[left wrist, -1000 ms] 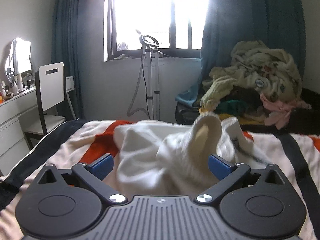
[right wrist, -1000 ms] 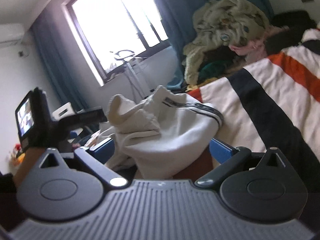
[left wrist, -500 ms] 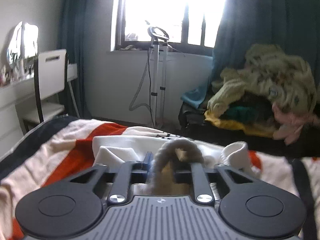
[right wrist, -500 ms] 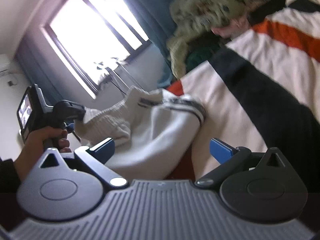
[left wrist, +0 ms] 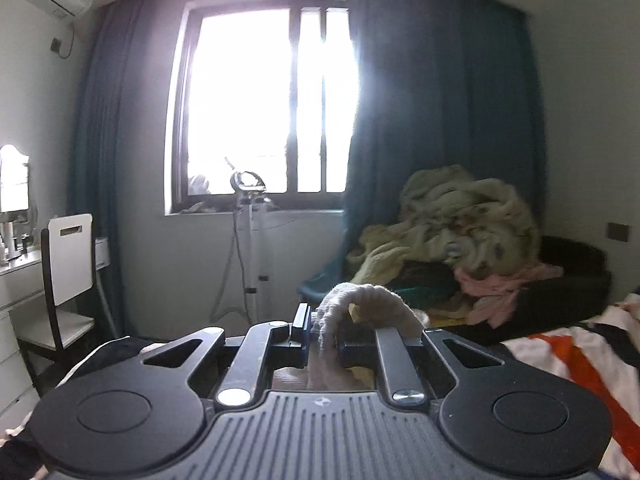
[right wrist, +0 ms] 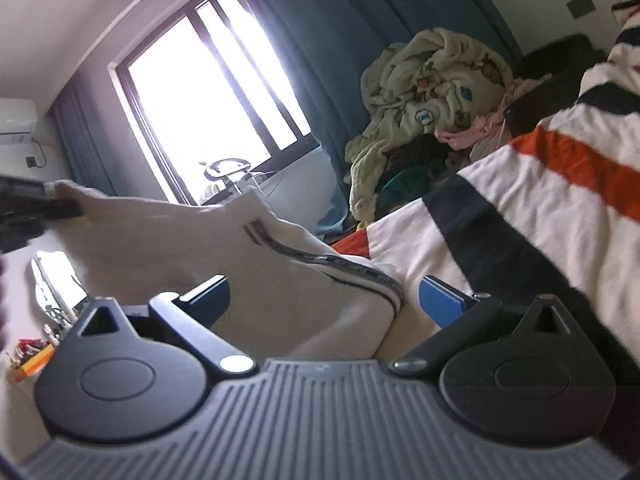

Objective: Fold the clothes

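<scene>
The left gripper [left wrist: 320, 344] had just been closing and was clamped on the ribbed cuff [left wrist: 372, 304] of the cream knitted sweater with dark striped trim [right wrist: 280, 280], lifted at far left. Farther right, the right gripper [right wrist: 324, 300] stood wide open around the sweater's near hem, holding nothing, above the striped orange, black and white bedspread [right wrist: 540, 200]. With only the cuff pinched, the hanging weight could pull it free.

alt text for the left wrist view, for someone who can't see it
The left gripper is clamped shut on a ribbed cream knit cuff, its jaws having just closed. Behind are a bright window, dark teal curtains and a heap of clothes.
</scene>
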`<action>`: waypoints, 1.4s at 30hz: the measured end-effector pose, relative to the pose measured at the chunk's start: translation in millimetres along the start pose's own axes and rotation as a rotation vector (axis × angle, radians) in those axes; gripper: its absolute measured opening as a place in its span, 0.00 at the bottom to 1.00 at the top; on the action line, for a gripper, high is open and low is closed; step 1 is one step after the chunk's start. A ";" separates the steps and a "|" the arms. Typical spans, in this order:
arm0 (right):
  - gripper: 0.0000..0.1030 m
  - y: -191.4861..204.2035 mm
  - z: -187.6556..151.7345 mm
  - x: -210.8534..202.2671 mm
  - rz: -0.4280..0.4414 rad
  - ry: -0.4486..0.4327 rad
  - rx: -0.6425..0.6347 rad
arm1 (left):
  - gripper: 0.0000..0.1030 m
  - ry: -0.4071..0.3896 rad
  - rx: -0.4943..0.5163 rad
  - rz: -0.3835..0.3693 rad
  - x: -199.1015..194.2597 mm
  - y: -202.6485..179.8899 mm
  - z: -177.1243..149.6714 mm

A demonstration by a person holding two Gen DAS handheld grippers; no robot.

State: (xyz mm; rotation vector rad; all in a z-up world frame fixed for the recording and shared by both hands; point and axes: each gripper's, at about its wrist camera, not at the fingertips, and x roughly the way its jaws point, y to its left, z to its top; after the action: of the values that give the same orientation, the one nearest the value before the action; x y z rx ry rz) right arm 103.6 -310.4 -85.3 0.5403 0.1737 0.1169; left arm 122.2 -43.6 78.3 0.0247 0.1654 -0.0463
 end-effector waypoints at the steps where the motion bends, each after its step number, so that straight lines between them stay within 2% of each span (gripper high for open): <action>1: 1.00 3.3 2.0 -6.6 -0.005 -0.002 -0.014 | 0.13 0.001 -0.006 -0.008 -15.8 4.6 -5.9; 4: 1.00 18.0 7.9 -27.1 -0.014 -0.011 -0.076 | 0.13 0.027 -0.053 -0.016 -54.8 21.7 -32.7; 7: 1.00 37.3 10.5 -44.4 -0.009 -0.017 -0.145 | 0.13 0.070 -0.126 -0.002 -77.9 44.4 -62.6; 10: 1.00 58.1 5.1 -54.3 -0.001 -0.009 -0.234 | 0.13 0.142 -0.215 0.010 -85.9 71.4 -85.0; 15: 0.98 85.8 -7.2 -45.2 0.022 0.091 -0.300 | 0.13 0.195 -0.254 0.035 -87.3 107.5 -107.5; 20: 0.95 115.1 -6.1 -3.5 0.028 0.213 -0.379 | 0.12 0.256 -0.373 0.019 -76.5 140.4 -118.5; 24: 0.86 150.2 0.5 48.4 0.052 0.304 -0.461 | 0.13 0.299 -0.567 -0.008 -59.0 163.0 -124.8; 27: 0.75 183.5 -0.8 92.1 0.055 0.384 -0.529 | 0.13 0.307 -0.641 -0.009 -47.3 174.4 -130.7; 29: 0.75 204.9 -3.4 120.2 0.047 0.429 -0.564 | 0.13 0.315 -0.667 0.001 -40.8 179.8 -136.8; 33: 0.71 238.5 -23.2 169.7 -0.036 0.493 -0.681 | 0.12 0.355 -0.746 0.014 -21.0 191.8 -148.0; 35: 0.63 247.2 -37.2 194.2 -0.110 0.541 -0.738 | 0.13 0.350 -0.787 0.005 -13.5 196.5 -149.4; 36: 0.62 248.4 -44.5 204.9 -0.145 0.563 -0.757 | 0.13 0.342 -0.790 0.001 -10.6 197.4 -149.4; 38: 0.59 246.2 -52.3 215.3 -0.170 0.574 -0.758 | 0.13 0.327 -0.774 0.000 -5.8 197.5 -149.3; 39: 0.52 244.6 -52.7 217.2 -0.167 0.573 -0.740 | 0.12 0.325 -0.771 0.000 -3.4 197.9 -150.0; 42: 0.41 239.9 -45.2 214.5 -0.162 0.569 -0.647 | 0.12 0.329 -0.808 -0.009 3.0 202.7 -153.6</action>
State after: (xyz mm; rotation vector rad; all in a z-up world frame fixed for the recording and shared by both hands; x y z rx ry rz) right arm 289.2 -50.0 -27.2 -0.1669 0.7046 0.1576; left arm 109.7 163.1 -69.4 -0.7785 0.5032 0.0185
